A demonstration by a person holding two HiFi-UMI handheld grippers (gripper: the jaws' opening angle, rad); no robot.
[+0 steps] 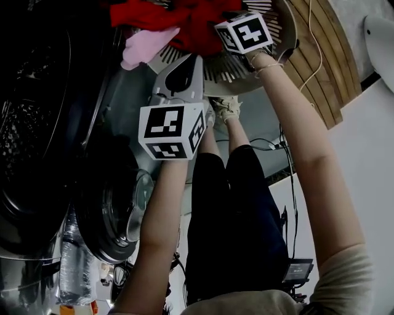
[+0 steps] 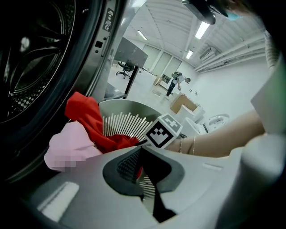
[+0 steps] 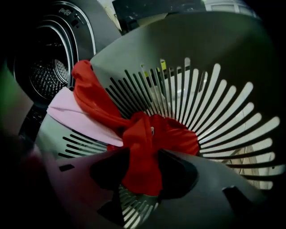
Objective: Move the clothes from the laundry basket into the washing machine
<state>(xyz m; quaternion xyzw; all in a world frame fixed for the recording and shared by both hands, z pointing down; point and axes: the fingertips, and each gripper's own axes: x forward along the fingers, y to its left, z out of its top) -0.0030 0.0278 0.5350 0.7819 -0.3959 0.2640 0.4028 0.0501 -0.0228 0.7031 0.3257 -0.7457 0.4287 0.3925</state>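
A grey slatted laundry basket (image 3: 214, 89) holds a red cloth (image 3: 138, 134) and a pink cloth (image 3: 76, 114) draped over its rim. My right gripper (image 3: 143, 172) is down in the basket, its jaws open with a fold of the red cloth between them. My left gripper (image 2: 140, 154) is shut and empty, hovering just outside the basket (image 2: 120, 109) near the pink cloth (image 2: 71, 145). The washing machine's dark drum (image 3: 49, 74) stands open right behind the basket. In the head view both marker cubes show, the right one (image 1: 243, 34) over the red cloth (image 1: 166, 15).
The machine's round door (image 1: 117, 209) hangs open beside my left arm. My legs in black trousers (image 1: 240, 215) stand by the basket, with cables (image 1: 289, 166) on the floor. A wooden slatted surface (image 1: 320, 55) lies past the basket. Far off are cardboard boxes (image 2: 183, 103) and a person (image 2: 175, 82).
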